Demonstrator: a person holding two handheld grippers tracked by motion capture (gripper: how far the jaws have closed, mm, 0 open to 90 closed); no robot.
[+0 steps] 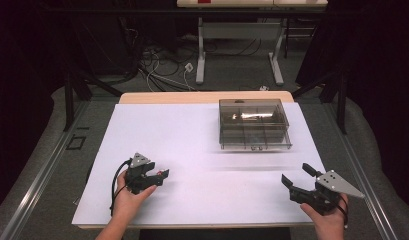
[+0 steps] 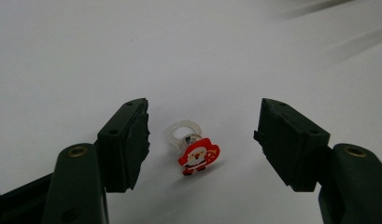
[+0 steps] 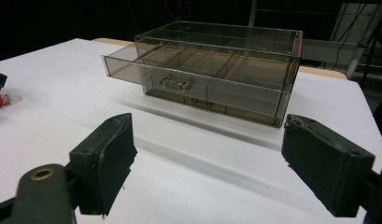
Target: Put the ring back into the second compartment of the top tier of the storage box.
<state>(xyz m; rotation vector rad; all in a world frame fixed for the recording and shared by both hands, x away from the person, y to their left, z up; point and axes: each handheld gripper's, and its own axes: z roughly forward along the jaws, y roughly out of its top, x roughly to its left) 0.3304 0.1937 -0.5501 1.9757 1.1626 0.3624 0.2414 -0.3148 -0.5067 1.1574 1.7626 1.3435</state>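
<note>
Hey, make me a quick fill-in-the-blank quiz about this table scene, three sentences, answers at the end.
1. The little ring lying between the left gripper's open jaws bears a red and white ____ figure.
2. The smoky clear box ahead of the right gripper has its drawer pulled partly ____.
3. Both grippers have their jaws ____, and neither holds anything.

Missing words: Santa; open; open

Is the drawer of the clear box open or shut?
Open: the drawer sticks partway out of the box front, handle forward, in the right gripper view.
</note>
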